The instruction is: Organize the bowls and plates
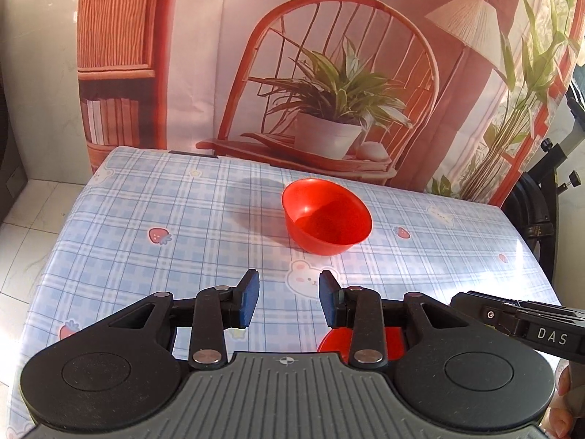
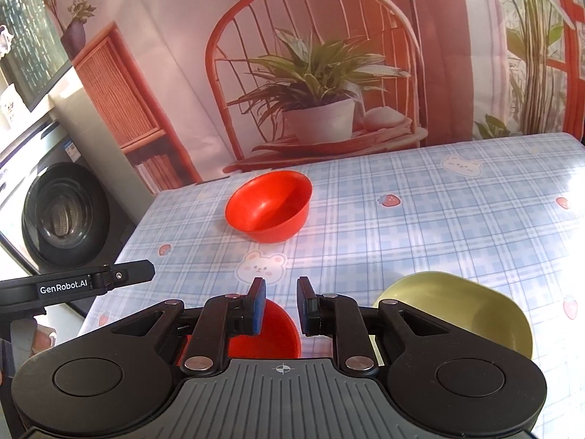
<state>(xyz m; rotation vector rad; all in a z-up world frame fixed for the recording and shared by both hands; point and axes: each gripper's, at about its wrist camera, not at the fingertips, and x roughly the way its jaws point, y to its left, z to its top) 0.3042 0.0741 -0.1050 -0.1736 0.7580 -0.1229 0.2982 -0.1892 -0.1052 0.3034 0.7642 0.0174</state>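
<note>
A bench (image 1: pixel 153 197) covered with a blue plaid cloth printed with strawberries and bears is seen from both wrist cameras, with a printed backdrop (image 1: pixel 329 73) of a rattan chair and a potted plant hung behind its far edge. In the left wrist view, the left tool (image 1: pixel 289 298) is held above the near part of the bench with its blue-padded jaws set well apart and nothing between them. An upright red bowl (image 1: pixel 326 216) is seen standing alone toward the far middle of the bench, beyond the gap between the jaws and slightly to the right. A second red bowl (image 1: pixel 338 340) is partly hidden beneath the right finger linkage of the left tool, close to the near edge. The body of the right tool (image 1: pixel 526 320) enters this view from the right edge. In the right wrist view, the right tool (image 2: pixel 280 303) is likewise held over the near part of the bench, its jaws parted by a narrower gap and nothing gripped. The far red bowl (image 2: pixel 268 205) is seen ahead and slightly left of that gap. The near red bowl (image 2: pixel 272 333) lies just below the left finger, largely covered by the tool. A pale green bowl (image 2: pixel 464 311) rests on the bench to the near right, partly hidden by the right finger linkage and apart from the near red bowl. At the left of this view, part of the left tool (image 2: pixel 84 283) and a washing machine (image 2: pixel 62 216) beyond the bench edge are visible.
</note>
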